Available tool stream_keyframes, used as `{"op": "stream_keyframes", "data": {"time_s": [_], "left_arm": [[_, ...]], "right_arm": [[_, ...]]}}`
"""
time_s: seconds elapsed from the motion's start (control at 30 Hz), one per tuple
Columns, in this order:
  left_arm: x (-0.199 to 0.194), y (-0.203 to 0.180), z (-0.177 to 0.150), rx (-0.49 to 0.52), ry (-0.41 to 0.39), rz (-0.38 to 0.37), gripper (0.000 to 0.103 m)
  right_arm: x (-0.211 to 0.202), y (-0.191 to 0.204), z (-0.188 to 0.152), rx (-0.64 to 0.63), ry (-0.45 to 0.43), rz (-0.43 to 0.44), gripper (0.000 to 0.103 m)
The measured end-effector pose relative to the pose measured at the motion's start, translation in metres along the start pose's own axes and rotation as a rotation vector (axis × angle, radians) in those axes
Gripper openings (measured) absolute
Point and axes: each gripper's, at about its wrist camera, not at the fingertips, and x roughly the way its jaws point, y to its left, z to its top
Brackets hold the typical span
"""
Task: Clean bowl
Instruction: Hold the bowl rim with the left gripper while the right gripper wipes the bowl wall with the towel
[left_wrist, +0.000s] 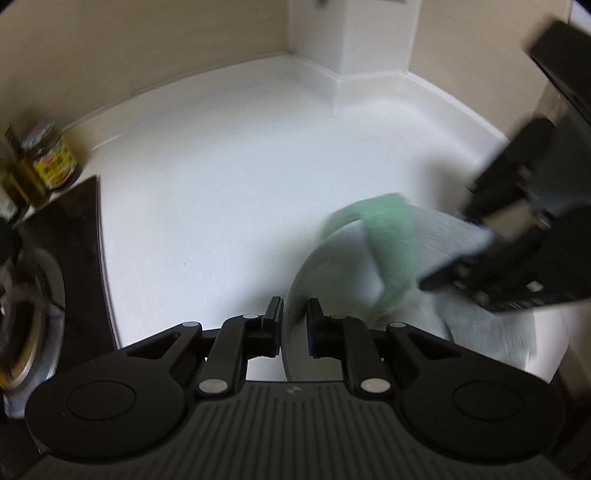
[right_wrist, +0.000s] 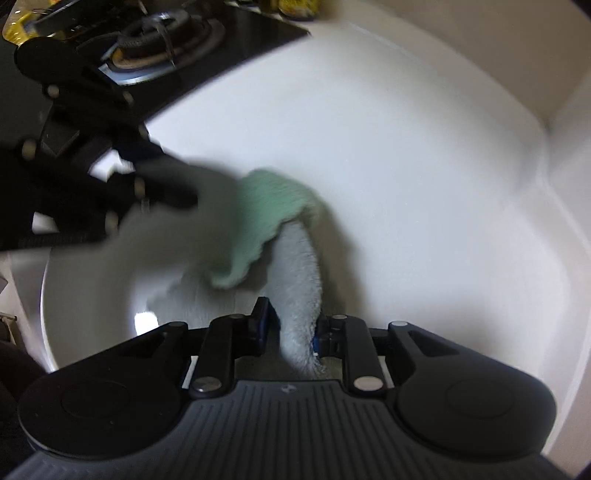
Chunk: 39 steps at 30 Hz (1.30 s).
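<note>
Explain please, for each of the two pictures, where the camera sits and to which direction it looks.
Left wrist: sits on the left gripper, facing the wall corner; its fingers clamp the bowl rim; the right gripper enters at right.
Right wrist: sits on the right gripper, facing the stove; it pinches the cloth.
Shared: bowl, cloth, white counter.

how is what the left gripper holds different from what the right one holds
The left gripper is shut on the rim of the white bowl, which is hard, smooth and glossy; the right gripper is shut on the cloth, which is soft, fuzzy and limp.

The bowl is plain white; the cloth is pale with a green part.

The bowl is the container; the cloth drapes down into it.

Both look motion-blurred.
</note>
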Motion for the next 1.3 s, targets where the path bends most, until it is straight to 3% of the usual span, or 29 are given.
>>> {"op": "stream_keyframes", "data": {"time_s": [0.07,0.23,0.4,0.5,0.6,0.73,1.03,1.3], "left_arm": [[0.001,-0.004,0.001,0.041,0.009,-0.012,0.014],[0.001,-0.008,0.013,0.239,0.033,-0.031,0.015],[0.004,-0.018,0.023,0.362,0.065,-0.042,0.012],[0.004,-0.015,0.025,0.326,0.098,-0.062,0.01],[0.005,-0.019,0.022,0.313,0.108,-0.038,0.01],[-0.001,-0.015,0.02,0.207,0.099,-0.013,0.01],[-0.008,-0.015,0.003,0.114,0.038,0.04,0.01],[0.0,0.012,0.001,0.074,0.056,-0.059,0.008]], "right_arm": [[-0.005,0.005,-0.01,-0.005,-0.006,0.004,0.018],[0.005,-0.002,0.011,-0.006,-0.009,0.045,0.018],[0.009,-0.001,0.022,-0.109,0.019,0.066,0.018],[0.014,-0.001,0.035,-0.177,0.009,0.047,0.018],[0.017,0.003,0.053,-0.247,-0.058,0.041,0.017],[0.024,0.015,0.07,-0.326,-0.125,0.06,0.023],[-0.008,-0.011,0.026,-0.078,-0.043,0.017,0.017],[-0.033,-0.027,-0.024,0.262,-0.143,0.073,0.019]]}}
